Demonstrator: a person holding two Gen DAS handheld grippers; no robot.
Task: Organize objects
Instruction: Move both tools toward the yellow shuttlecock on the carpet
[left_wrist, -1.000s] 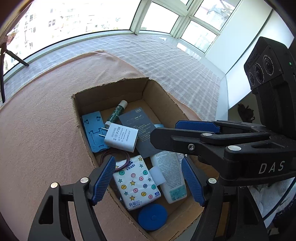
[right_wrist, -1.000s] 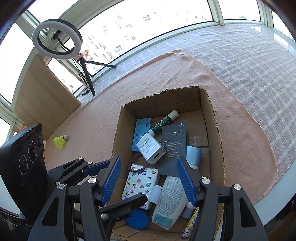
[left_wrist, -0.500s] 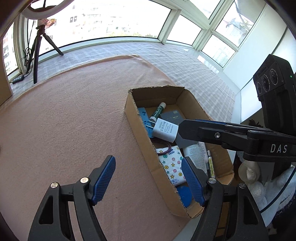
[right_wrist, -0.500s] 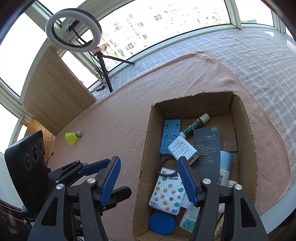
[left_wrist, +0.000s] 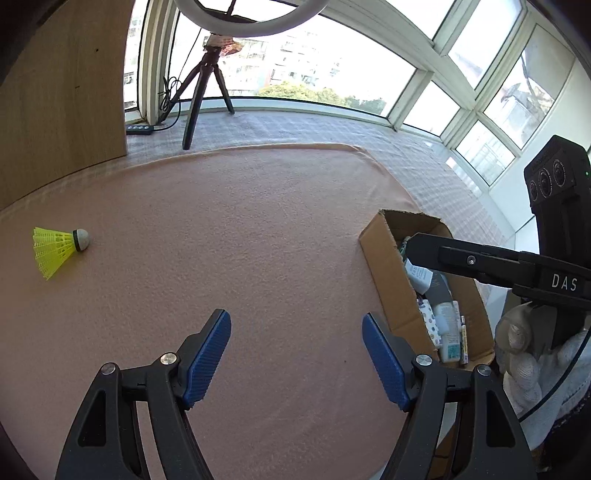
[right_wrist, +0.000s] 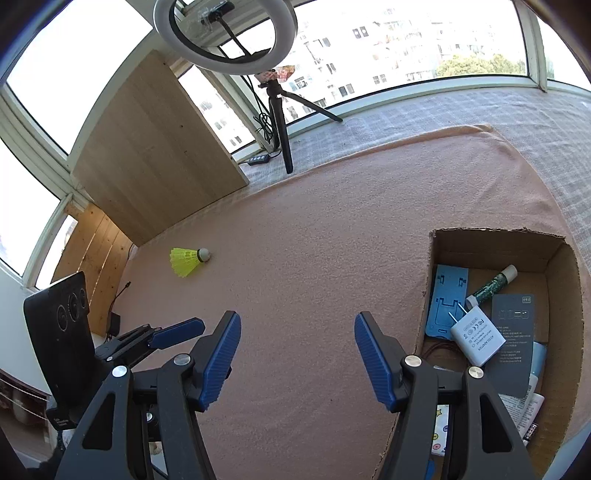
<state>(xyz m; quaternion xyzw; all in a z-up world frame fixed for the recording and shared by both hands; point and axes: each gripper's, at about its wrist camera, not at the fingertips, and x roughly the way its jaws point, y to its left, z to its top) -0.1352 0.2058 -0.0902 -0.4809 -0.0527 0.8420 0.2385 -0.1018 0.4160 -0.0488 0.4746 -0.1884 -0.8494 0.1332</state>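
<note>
Far ahead and to the left of our left gripper (left_wrist: 296, 350), whose blue fingers stand wide apart and hold nothing, we see the yellow shuttlecock (left_wrist: 58, 250) lying on its side on the pink cloth (left_wrist: 240, 229). Our right gripper (right_wrist: 297, 354) is likewise spread and empty, with the cardboard box (right_wrist: 565, 288) just to its right, the white charger (right_wrist: 476, 338) inside.

- The left tongs (left_wrist: 296, 354) are spread wide, blue pads (left_wrist: 207, 356) facing each other, with nothing between them.
- The right tongs (right_wrist: 295, 356) are spread equally wide and hold nothing.
- From the left wrist view, the right tongs reach in from the right side, gripped by a white-gloved hand (left_wrist: 524, 354).
- From the right wrist view, the left tongs sit low at the left.
</note>
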